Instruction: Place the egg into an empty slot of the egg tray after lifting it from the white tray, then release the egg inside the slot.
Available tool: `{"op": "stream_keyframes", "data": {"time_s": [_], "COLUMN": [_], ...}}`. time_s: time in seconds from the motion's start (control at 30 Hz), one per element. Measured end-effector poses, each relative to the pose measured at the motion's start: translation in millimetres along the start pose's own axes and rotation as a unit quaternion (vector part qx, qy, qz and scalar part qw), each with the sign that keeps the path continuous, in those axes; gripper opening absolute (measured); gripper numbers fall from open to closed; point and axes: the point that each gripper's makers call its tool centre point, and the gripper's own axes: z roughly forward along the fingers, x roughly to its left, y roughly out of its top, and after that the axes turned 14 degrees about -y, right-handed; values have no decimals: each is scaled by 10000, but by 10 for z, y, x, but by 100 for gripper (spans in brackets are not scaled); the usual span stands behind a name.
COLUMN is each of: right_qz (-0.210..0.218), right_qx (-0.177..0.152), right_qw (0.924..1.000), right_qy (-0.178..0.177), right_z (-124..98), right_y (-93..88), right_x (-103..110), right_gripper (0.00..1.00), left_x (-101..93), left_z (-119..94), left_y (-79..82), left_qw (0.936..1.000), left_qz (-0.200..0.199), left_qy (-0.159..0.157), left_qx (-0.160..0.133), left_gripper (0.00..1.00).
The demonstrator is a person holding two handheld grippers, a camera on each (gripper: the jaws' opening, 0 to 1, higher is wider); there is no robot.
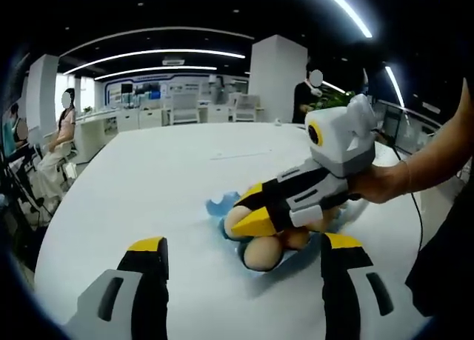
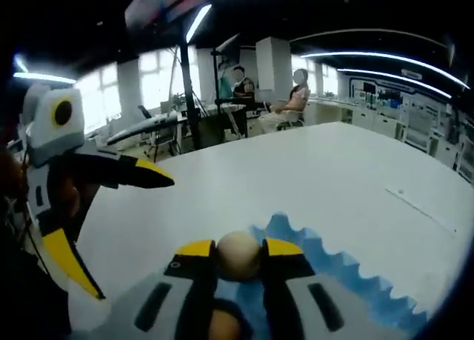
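In the left gripper view, the left gripper (image 1: 241,255) stood with its yellow-tipped jaws spread wide over the white table (image 1: 148,184), nothing between them. Ahead of it, toward the table's near-right part, lay the blue egg tray (image 1: 222,204) with eggs in it; one egg (image 1: 261,252) sat in a slot nearest the camera. The right gripper (image 1: 255,210) came in from the right, held by a person's hand (image 1: 378,183), its jaws lowered onto the tray among the eggs.

In the right gripper view, the left gripper (image 2: 118,221) showed at the left edge with its jaws parted wide, held above the table (image 2: 311,170). At the bottom centre, the right gripper (image 2: 238,252) had its jaws drawn narrow around an egg (image 2: 238,255), pinched between the yellow tips, just above the jagged blue rim of the egg tray (image 2: 333,270). Another egg (image 2: 222,324) showed below, between the gripper's arms; whether it lay in a slot could not be told. Seated people were visible beyond the table's far edge.
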Motion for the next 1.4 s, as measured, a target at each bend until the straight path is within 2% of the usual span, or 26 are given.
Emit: {"op": "stream_keyframes", "data": {"time_s": [0.13,0.17,0.2,0.63,0.8,1.0,1.1,1.2,1.27,1.4], "right_qz": [5,168,34,20,35,-15,108,144,169,292], "right_qx": [-35,60,-17,-83,-90,-188,-458,-521,-573,-733], "right_qw": [10000,9998,10000,9997,9998,9998,9988,9980,9956,9892], "right_qy": [64,92,91,212,156,86,-130,-331,-722,-1233], "right_z": [0,0,5,13,10,-139,-288,-418,-573,-850], "right_y": [3,-18,-3,23,41,44,104,88,55,20], "right_x": [-1,4,-2,25,-5,-62,-193,-353,-597,-940], "right_gripper": [24,24,24,24,24,25,25,25,24,24], "left_x": [11,14,16,12,-14,-34,-48,-59,-60,-72], "left_z": [-2,-4,-5,-10,-5,13,39,59,78,98], "left_y": [-10,-11,-12,7,13,46,49,63,75,91], "left_qw": [10000,10000,10000,9999,9999,9999,9999,9999,9999,9999], "left_qz": [-7,-9,-17,-20,-8,-7,2,-12,-27,-33], "left_qy": [29,37,40,104,97,121,122,125,139,154], "left_qx": [36,38,39,33,38,-5,10,-16,-40,-64], "left_gripper": [86,86,85,84,84,84,83,83,83,83]}}
